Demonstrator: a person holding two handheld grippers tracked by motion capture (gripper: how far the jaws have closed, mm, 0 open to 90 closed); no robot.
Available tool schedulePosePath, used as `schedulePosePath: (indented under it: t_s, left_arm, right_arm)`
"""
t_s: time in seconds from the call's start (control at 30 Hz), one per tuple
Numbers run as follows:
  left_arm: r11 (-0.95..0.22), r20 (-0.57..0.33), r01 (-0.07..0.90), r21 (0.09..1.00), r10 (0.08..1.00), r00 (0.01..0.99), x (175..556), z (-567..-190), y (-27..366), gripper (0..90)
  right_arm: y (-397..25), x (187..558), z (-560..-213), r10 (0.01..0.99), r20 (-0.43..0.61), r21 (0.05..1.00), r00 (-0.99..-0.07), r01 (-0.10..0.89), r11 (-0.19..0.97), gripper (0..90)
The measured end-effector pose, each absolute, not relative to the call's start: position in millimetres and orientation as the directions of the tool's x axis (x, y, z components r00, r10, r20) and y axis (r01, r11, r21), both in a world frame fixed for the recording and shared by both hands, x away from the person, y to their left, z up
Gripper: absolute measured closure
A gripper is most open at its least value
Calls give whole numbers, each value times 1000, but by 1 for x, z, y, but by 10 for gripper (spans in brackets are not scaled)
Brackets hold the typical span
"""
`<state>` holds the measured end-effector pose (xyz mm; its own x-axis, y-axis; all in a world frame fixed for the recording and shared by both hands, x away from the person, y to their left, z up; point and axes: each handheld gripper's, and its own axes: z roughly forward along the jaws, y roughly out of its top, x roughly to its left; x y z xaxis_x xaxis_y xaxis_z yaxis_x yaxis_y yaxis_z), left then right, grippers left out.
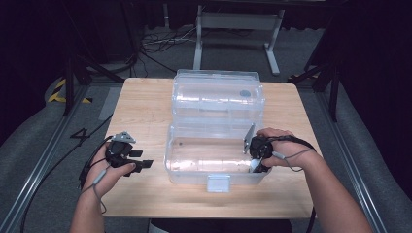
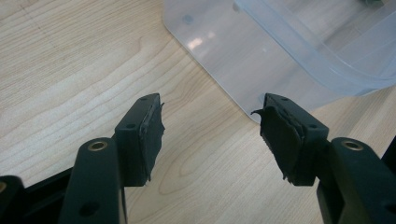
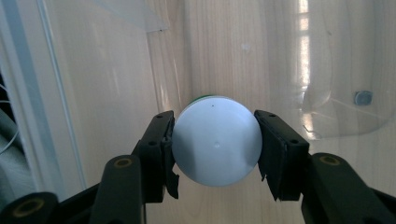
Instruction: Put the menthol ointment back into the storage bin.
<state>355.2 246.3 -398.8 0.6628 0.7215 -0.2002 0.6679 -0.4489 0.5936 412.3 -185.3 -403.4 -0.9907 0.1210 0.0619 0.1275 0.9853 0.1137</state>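
A clear plastic box [image 1: 171,162] stands on the wooden table [image 1: 141,107], its lid [image 1: 218,92] thrown open toward the back. My right gripper [image 1: 256,164] reaches down into the box's right end. In the right gripper view its jaws [image 3: 215,137] press on both sides of a round white cap [image 3: 215,147] with a sliver of green under it; what lies below the cap is hidden. On the table left of the box, my left gripper [image 1: 144,160] is open with nothing between its fingers [image 2: 212,126], which point at the box's corner [image 2: 247,56].
A latch tab [image 1: 218,183] hangs from the box's front wall near the table's front edge. A small grey disc [image 1: 245,93] sits on the lid. Bare wood lies left of the box. Beyond the table are a metal frame's legs and floor cables.
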Motion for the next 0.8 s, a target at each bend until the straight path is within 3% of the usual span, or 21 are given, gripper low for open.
schedulePosePath:
  t_s: [0.8]
  left_arm:
    - [-458, -202, 668, 587, 716, 668, 355, -399, 246, 395]
  right_arm:
    - [-186, 412, -404, 120, 78, 102, -990, 128, 987, 485]
